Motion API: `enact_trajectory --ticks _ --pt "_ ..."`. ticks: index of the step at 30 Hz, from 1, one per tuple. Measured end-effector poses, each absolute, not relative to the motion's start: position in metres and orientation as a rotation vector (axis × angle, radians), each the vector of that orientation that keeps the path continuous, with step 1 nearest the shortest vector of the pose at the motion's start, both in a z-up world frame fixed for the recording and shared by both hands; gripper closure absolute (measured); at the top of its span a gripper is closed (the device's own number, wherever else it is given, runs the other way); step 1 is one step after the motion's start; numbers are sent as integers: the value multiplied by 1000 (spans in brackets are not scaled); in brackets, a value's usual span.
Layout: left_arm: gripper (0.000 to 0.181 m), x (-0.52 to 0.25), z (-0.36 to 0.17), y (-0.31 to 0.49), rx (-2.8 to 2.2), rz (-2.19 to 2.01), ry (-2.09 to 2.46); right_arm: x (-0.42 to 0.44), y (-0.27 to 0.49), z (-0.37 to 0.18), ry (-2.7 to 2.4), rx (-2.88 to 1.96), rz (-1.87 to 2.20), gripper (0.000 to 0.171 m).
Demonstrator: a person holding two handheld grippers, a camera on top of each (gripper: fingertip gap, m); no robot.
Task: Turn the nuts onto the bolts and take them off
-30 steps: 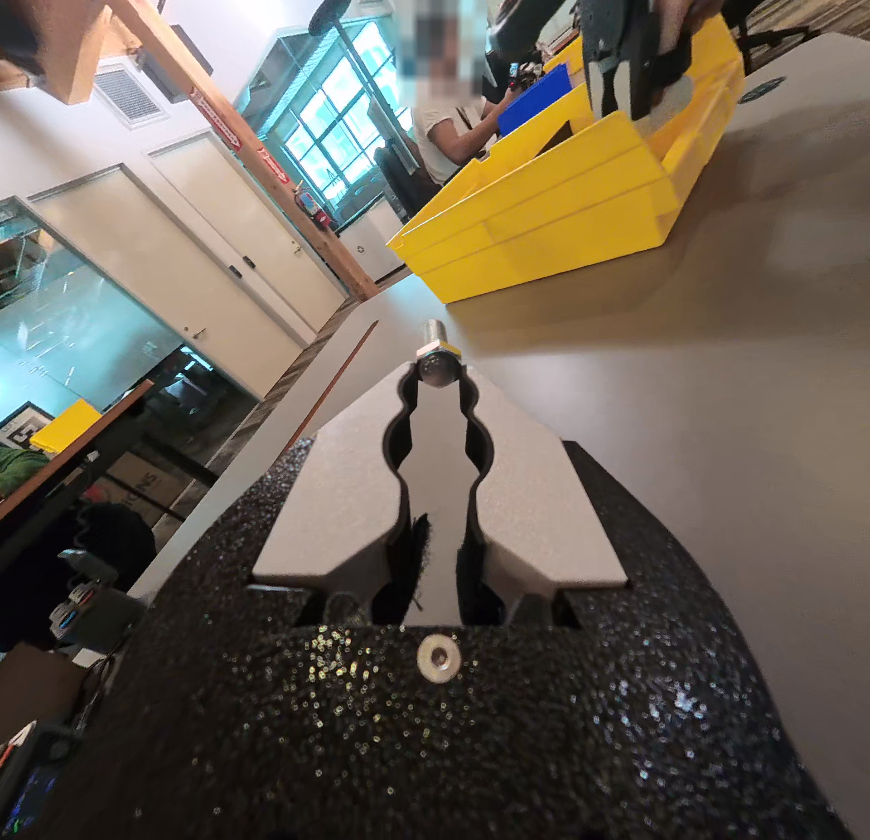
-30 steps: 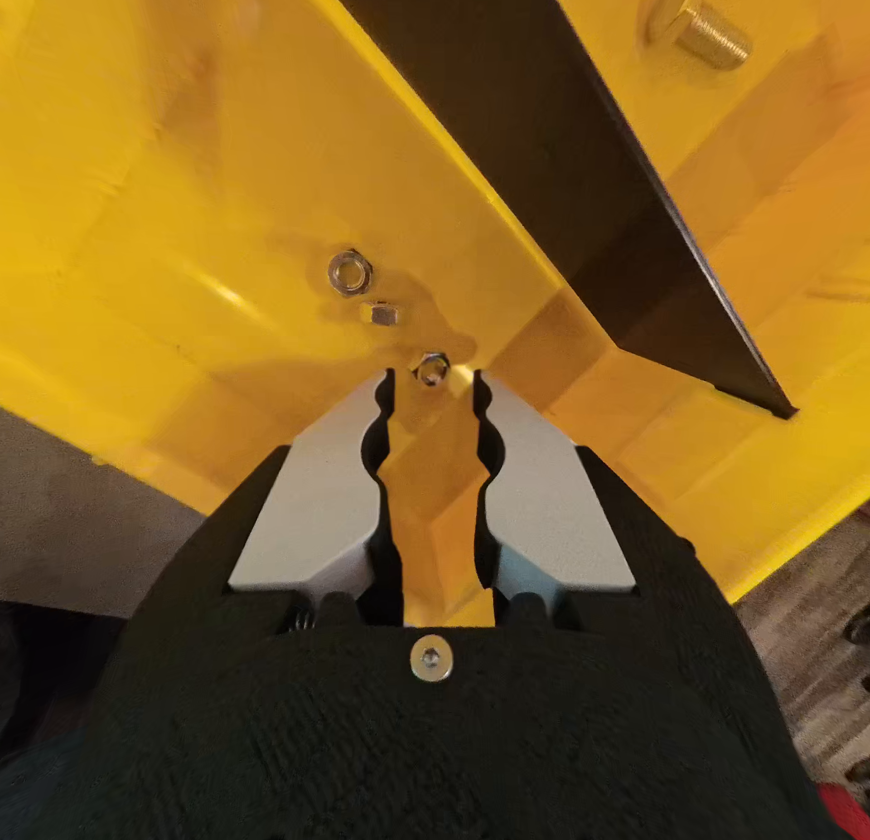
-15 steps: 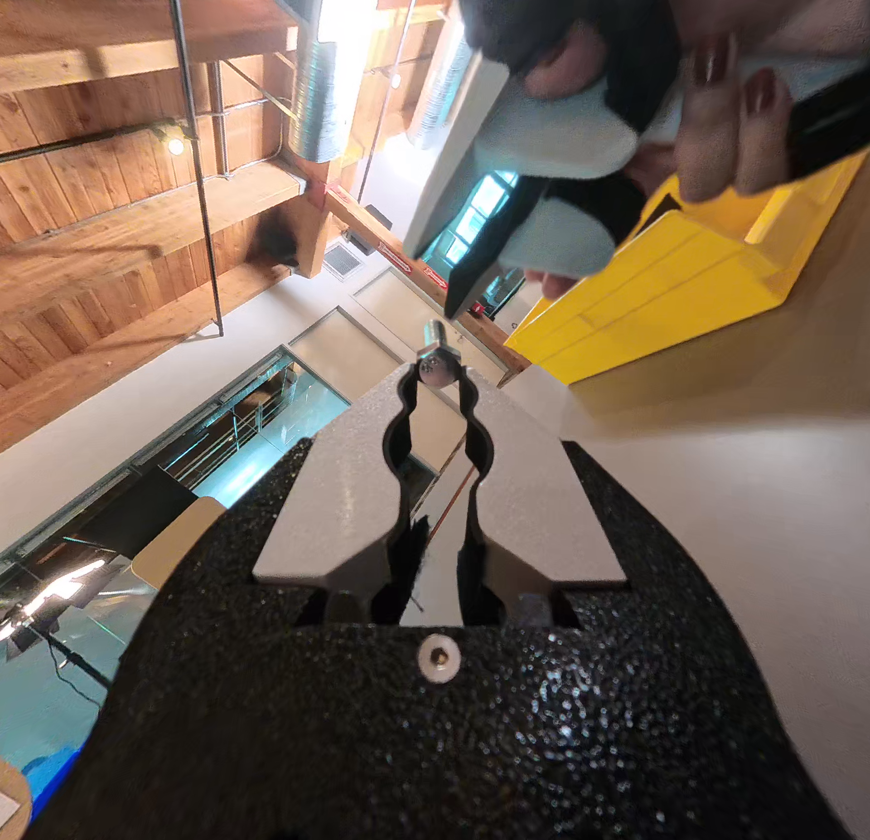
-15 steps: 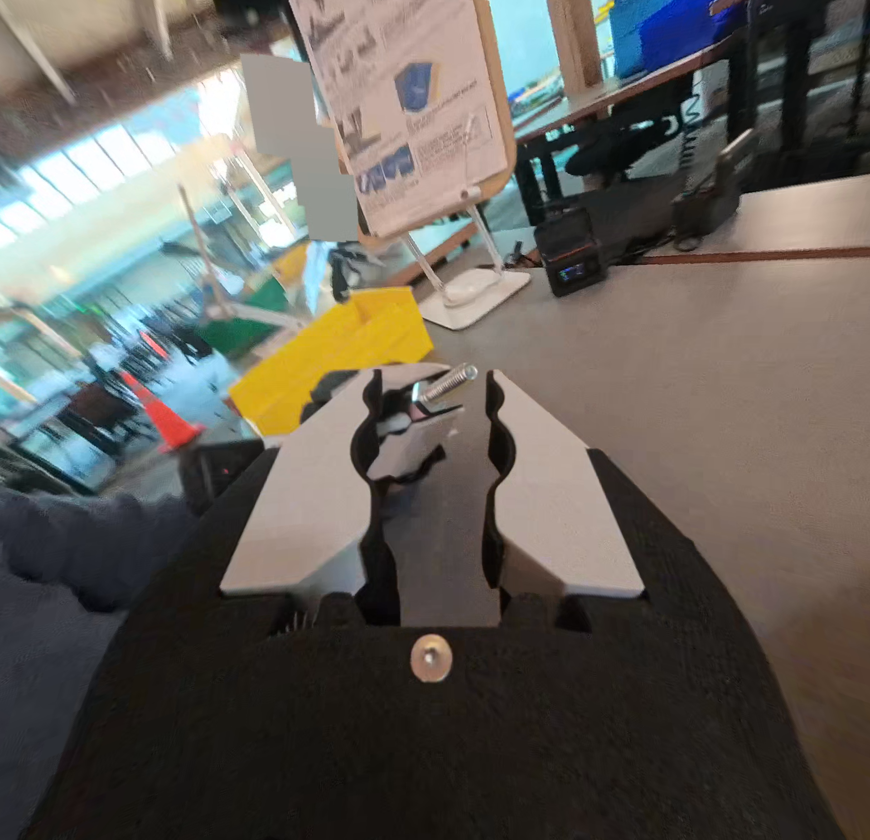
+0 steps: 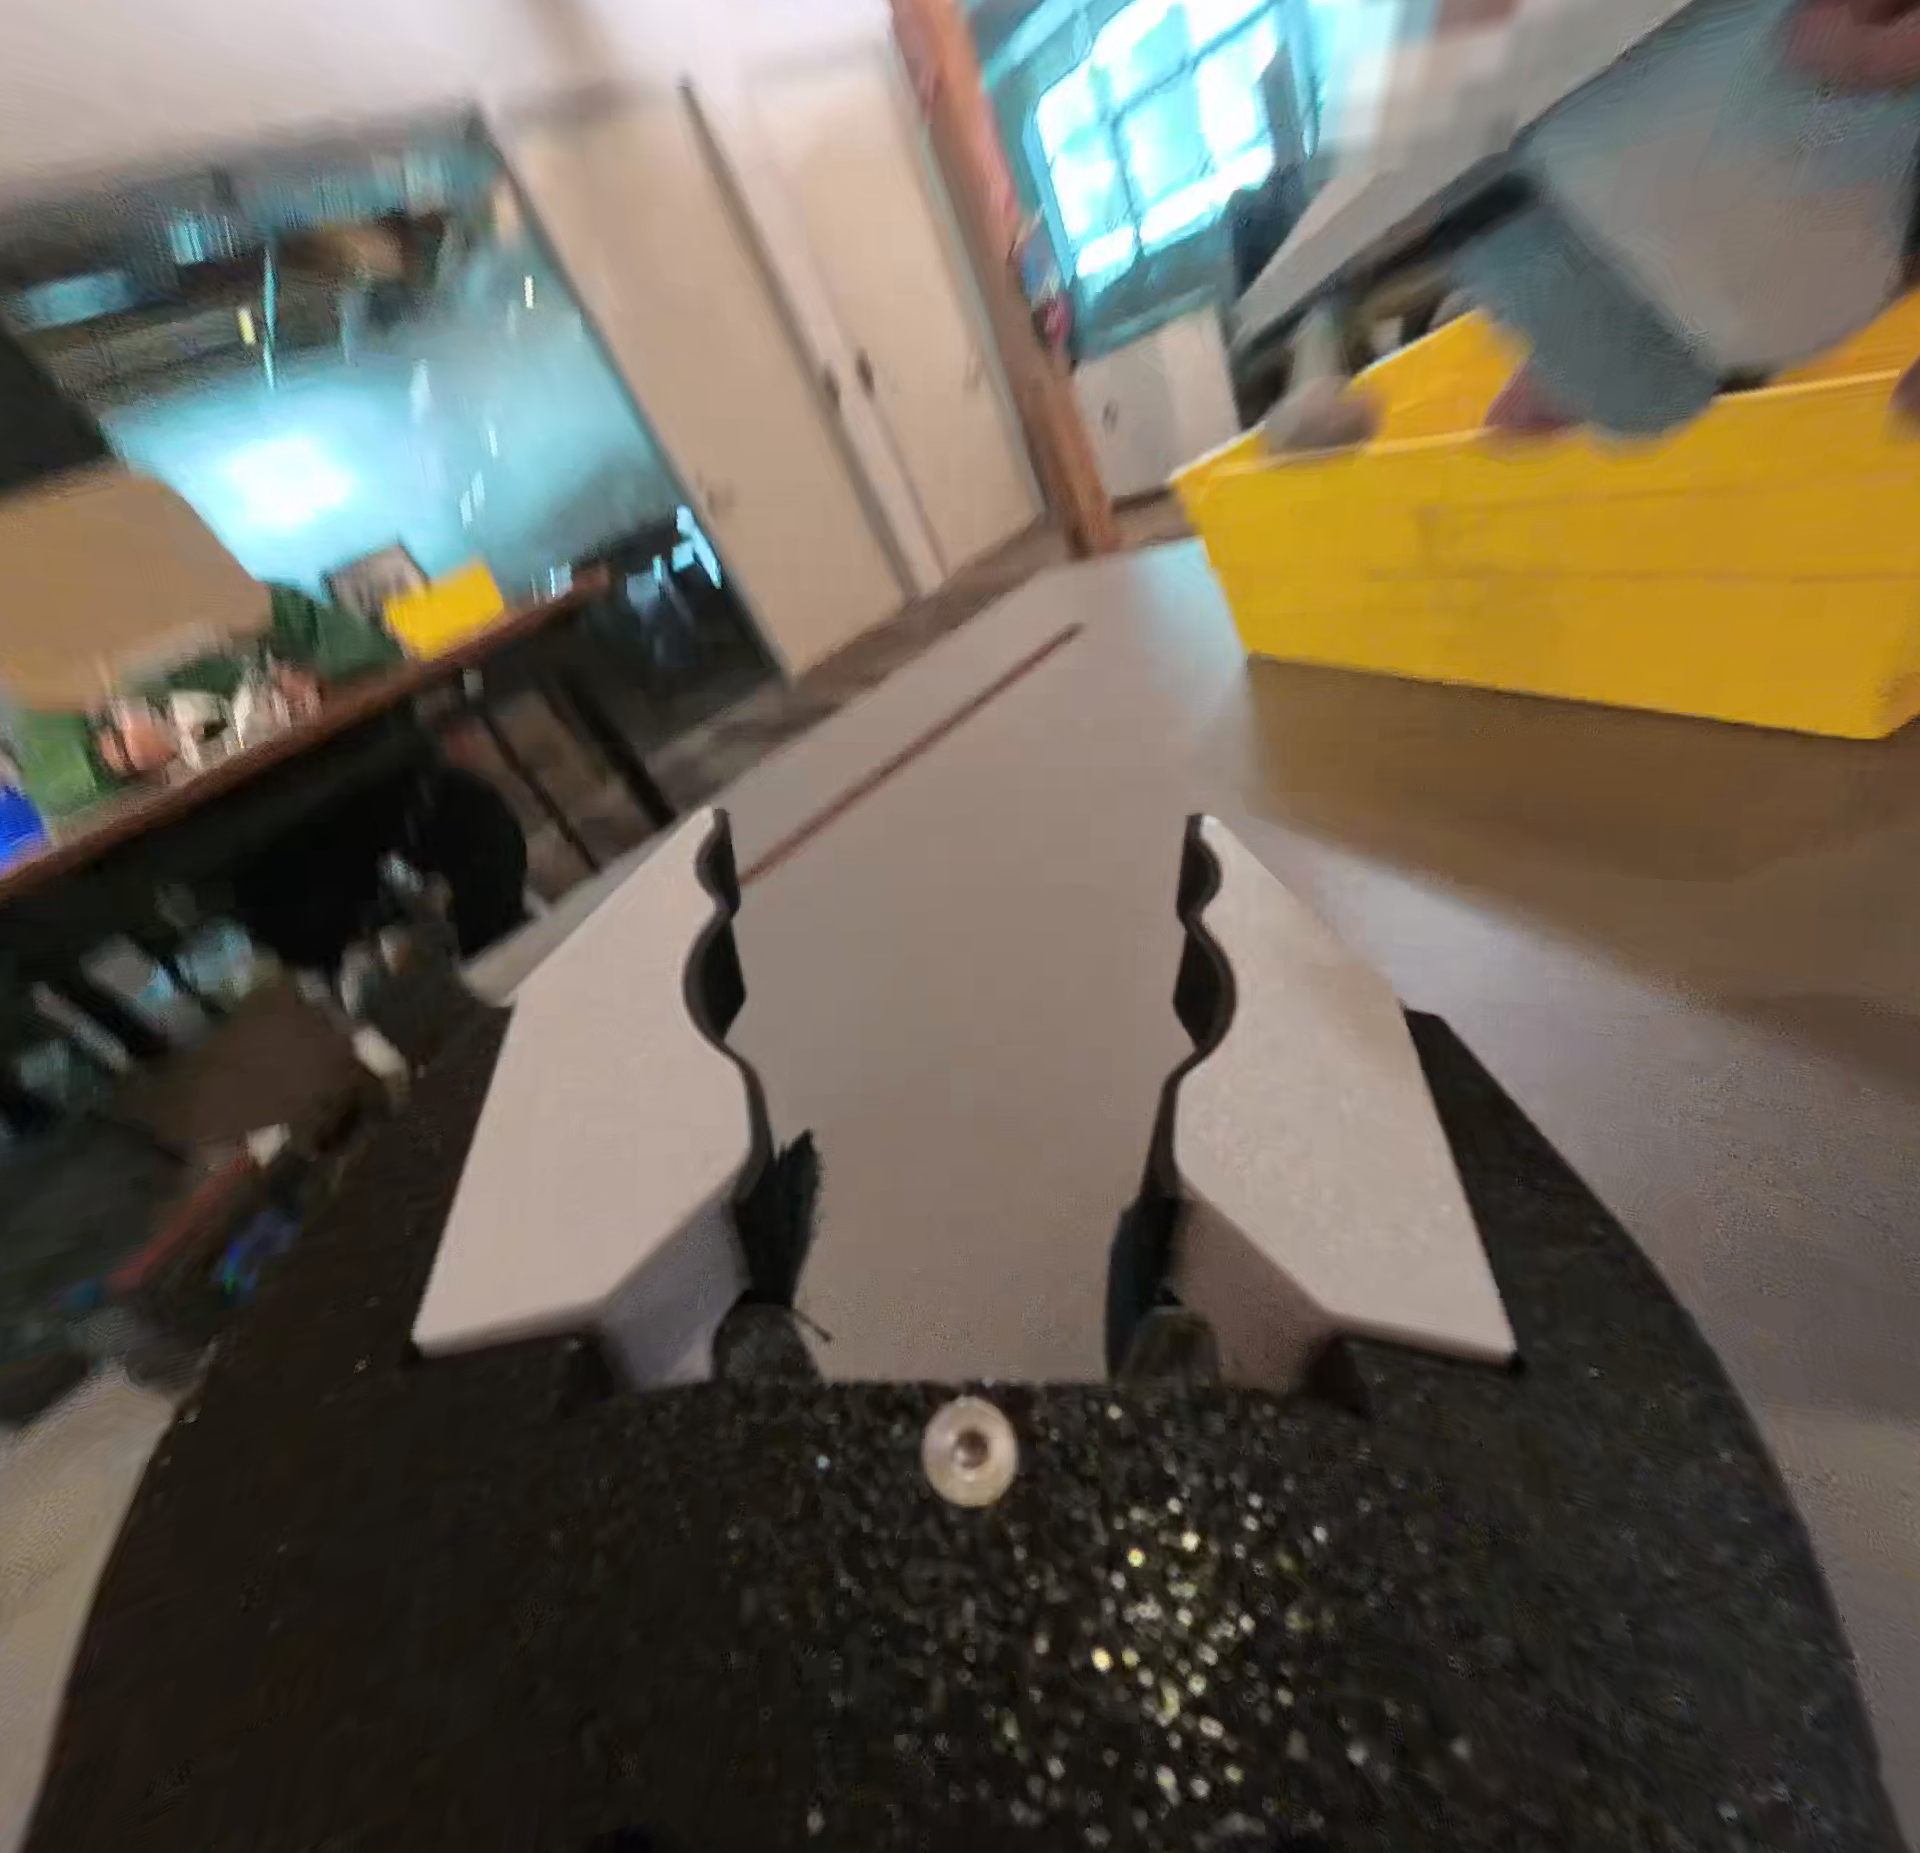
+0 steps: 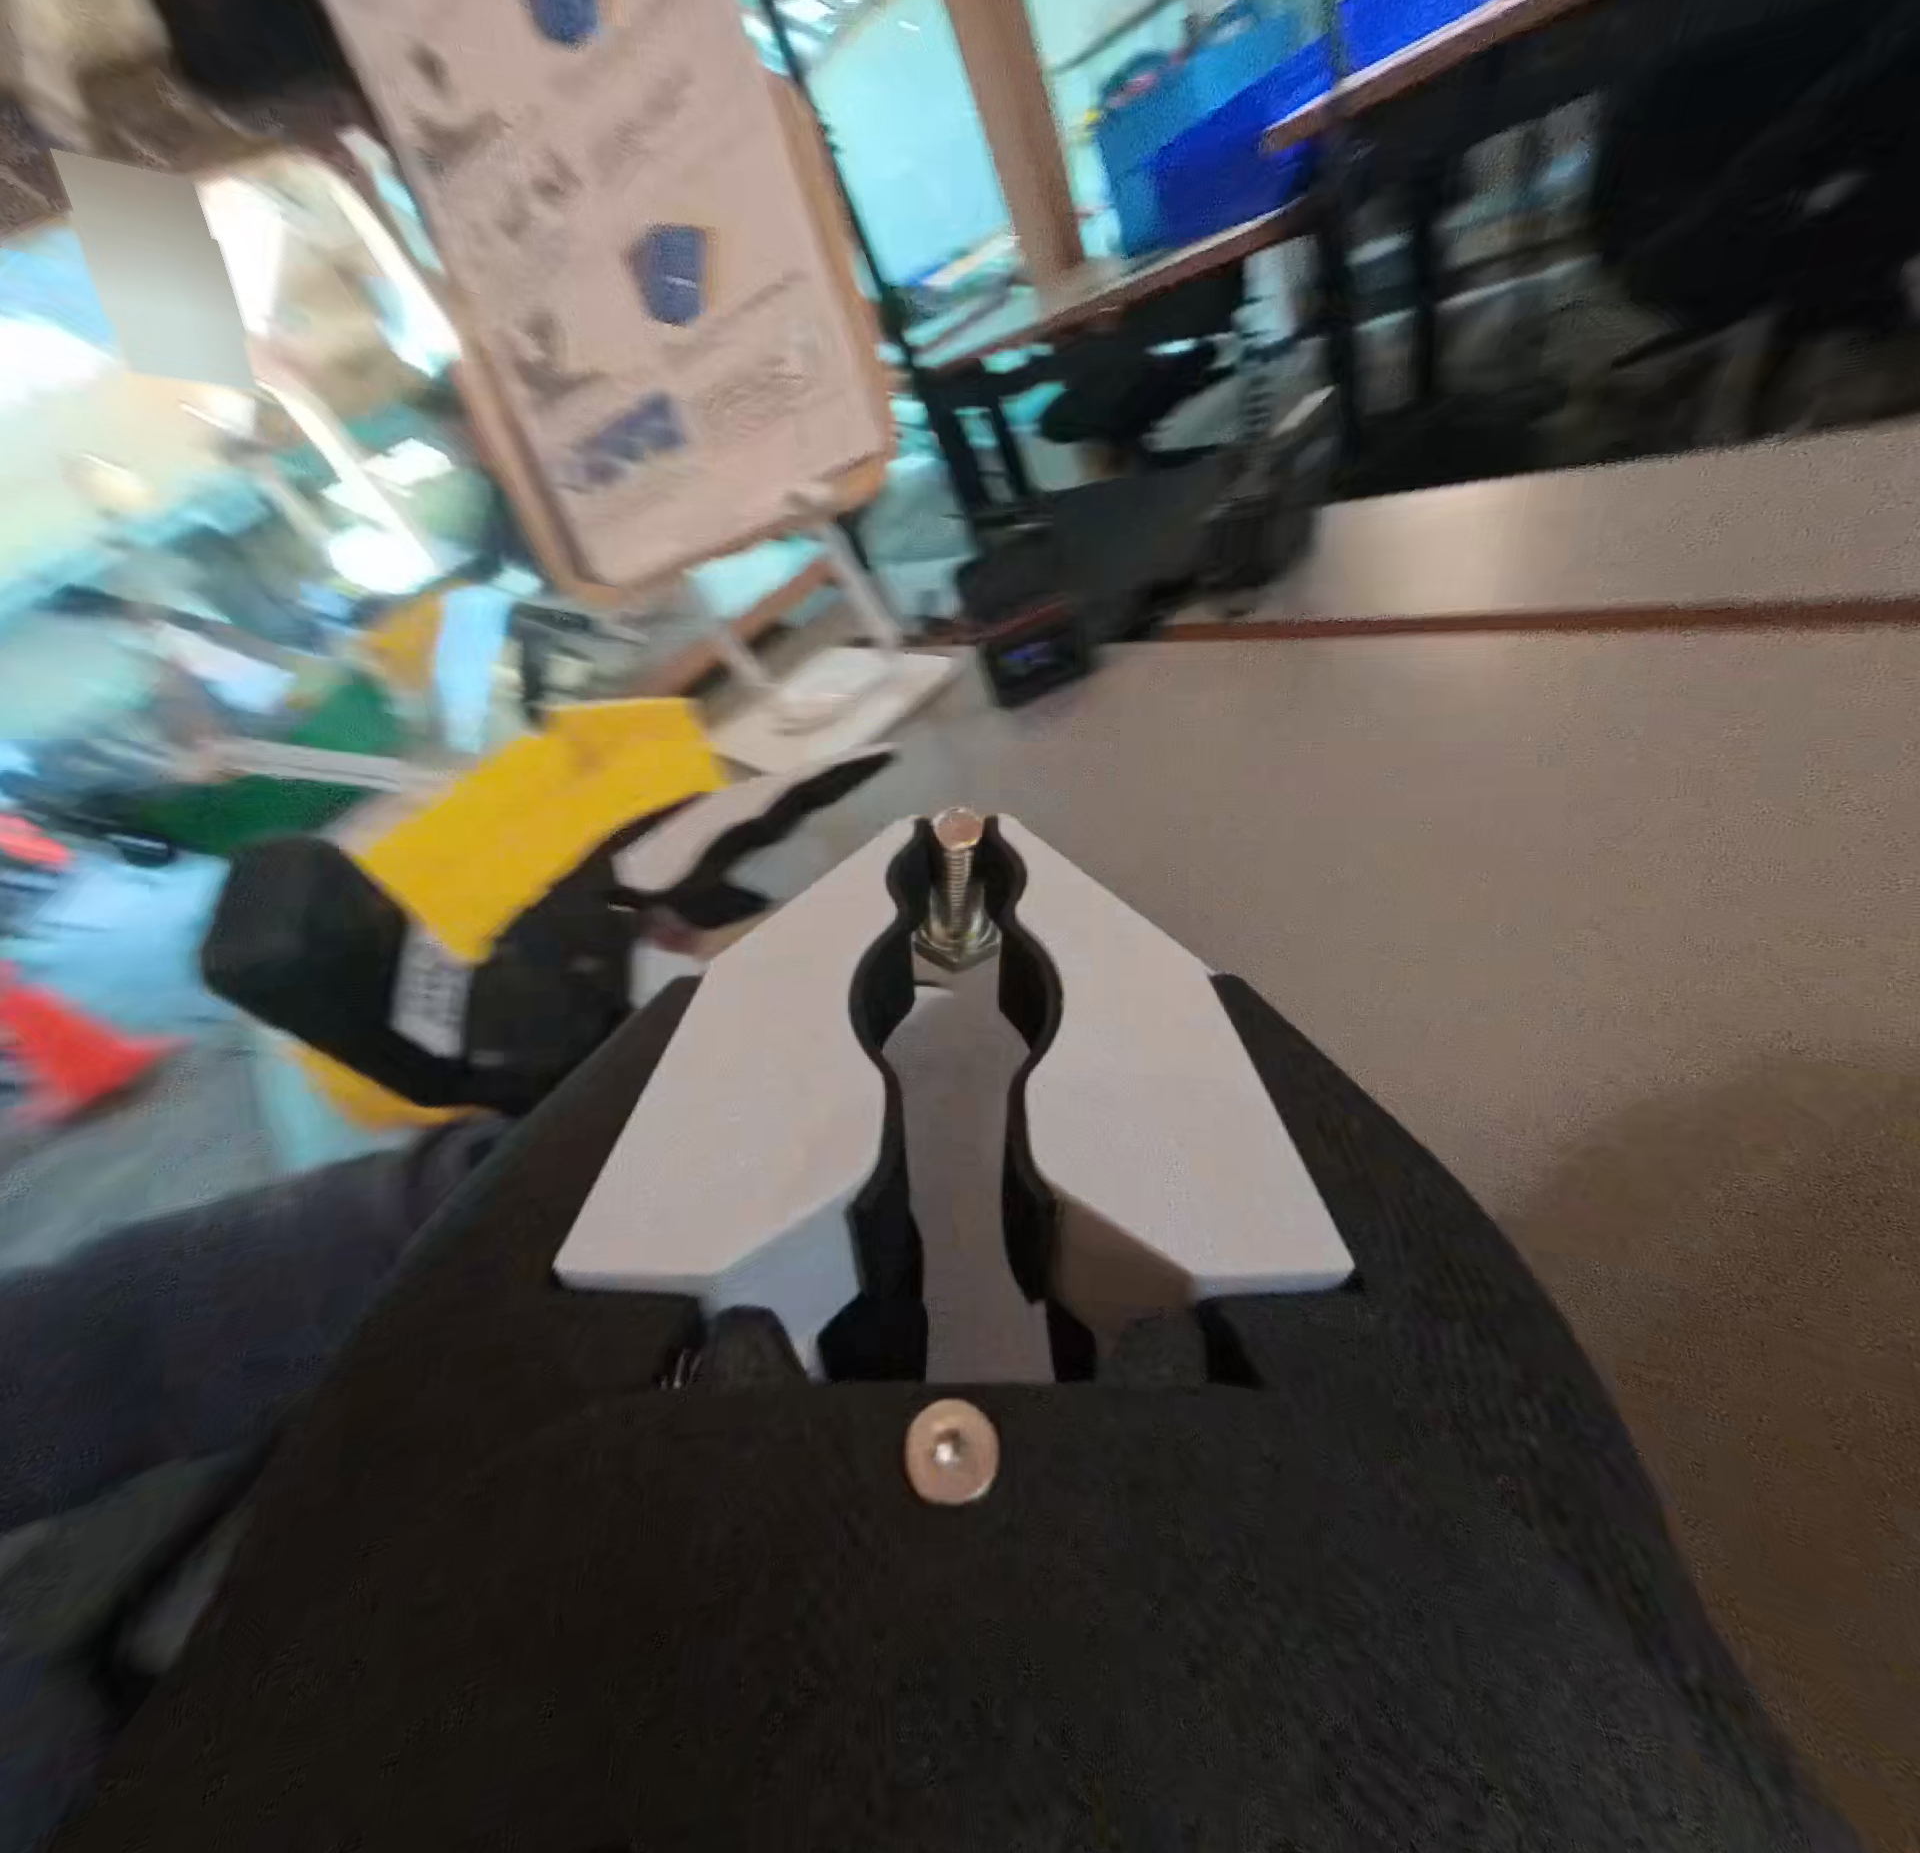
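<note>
Bolt pinched in right tool; left tool spread.

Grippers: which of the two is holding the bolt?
The right gripper: shut on the bolt, nut threaded on. The left gripper is open, empty.

My work sits on a flat grey table with a thin dark seam running across its top. A yellow bin stands directly on it, off to the right in my left-hand view. In my right-hand view, a small black box with a lit screen rests near the far edge, just beside the white base of a board stand.
</note>
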State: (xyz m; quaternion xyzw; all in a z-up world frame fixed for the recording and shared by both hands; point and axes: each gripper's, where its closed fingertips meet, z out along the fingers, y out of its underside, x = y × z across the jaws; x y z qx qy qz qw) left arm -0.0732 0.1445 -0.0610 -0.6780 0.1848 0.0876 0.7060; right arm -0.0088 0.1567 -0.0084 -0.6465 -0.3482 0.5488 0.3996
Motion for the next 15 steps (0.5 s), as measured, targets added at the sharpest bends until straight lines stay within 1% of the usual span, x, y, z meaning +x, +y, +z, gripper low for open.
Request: enact_trajectory --ticks 2,3,5,7,10,13,15 --pt "103 -94 -78 152 -1620 167 324 25 222 -1 -912 -1635 867 163" --pt "103 -103 -85 155 -1673 154 276 46 255 6 -904 -1636 639 163" --pt "108 -115 -88 156 -1691 124 210 85 312 10 -893 -1698 302 163" --pt "106 -123 -93 157 -1725 124 178 112 354 -1 -908 -1809 152 163" --pt "102 -130 -107 160 -1798 125 161 143 400 -40 -912 -2043 74 163" --pt "93 -134 -121 161 -1890 116 151 170 423 -82 -918 -2233 -7 163" --pt "79 -127 -129 161 -1966 66 226 180 427 -102 -923 -2318 -24 163"
